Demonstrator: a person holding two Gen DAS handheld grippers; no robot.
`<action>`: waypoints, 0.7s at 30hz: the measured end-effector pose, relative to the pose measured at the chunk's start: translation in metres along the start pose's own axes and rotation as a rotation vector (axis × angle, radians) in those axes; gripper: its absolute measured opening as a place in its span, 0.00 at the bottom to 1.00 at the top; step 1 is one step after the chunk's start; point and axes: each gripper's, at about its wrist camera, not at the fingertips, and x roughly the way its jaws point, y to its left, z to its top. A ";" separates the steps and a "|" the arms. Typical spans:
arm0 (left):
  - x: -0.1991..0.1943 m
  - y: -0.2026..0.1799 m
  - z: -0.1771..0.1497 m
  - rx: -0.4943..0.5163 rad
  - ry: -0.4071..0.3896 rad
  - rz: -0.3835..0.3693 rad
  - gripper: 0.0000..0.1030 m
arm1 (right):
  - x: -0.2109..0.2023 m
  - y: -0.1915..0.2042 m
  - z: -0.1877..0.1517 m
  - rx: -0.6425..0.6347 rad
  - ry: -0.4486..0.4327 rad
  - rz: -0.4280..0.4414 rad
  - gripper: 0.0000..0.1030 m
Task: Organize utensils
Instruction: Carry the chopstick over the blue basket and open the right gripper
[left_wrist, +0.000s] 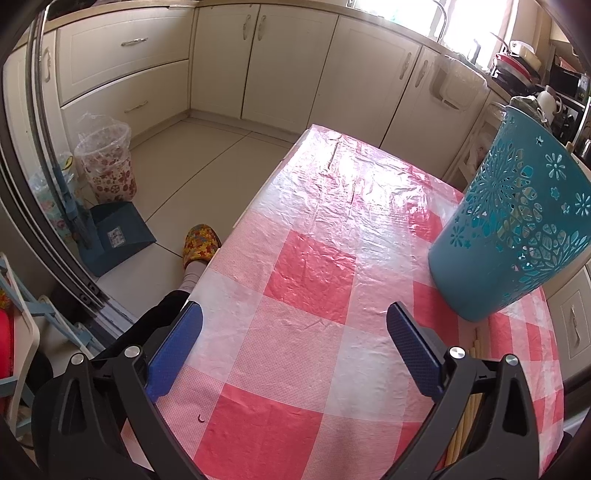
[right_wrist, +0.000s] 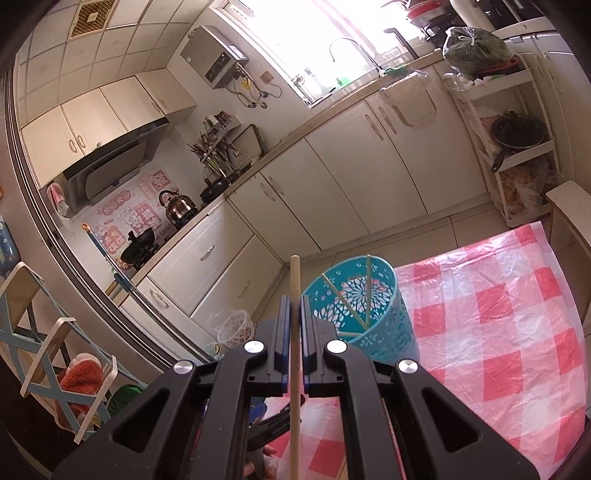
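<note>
Left gripper wide open over the checked tablecloth, nothing between the blue pads. Pale chopsticks lying flat near the table's right edge, just beside that gripper. Teal holder standing farther along that edge. Right gripper clenched tight on one chopstick, held up beside the holder. More sticks leaning inside.

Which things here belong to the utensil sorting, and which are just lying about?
In the job:
- chopstick clamped in right gripper
- teal holder
- chopsticks on table
- left gripper, open

Lying about:
- floral bin
- dustpan
- kettle
</note>
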 end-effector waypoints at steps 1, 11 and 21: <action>0.000 0.000 0.000 0.000 0.000 0.000 0.92 | 0.003 0.002 0.004 -0.007 -0.008 -0.003 0.06; 0.000 -0.002 0.001 0.015 0.006 0.006 0.93 | 0.035 0.022 0.060 -0.076 -0.281 -0.184 0.06; 0.001 -0.004 0.001 0.020 0.008 0.004 0.93 | 0.084 -0.007 0.048 -0.160 -0.394 -0.439 0.06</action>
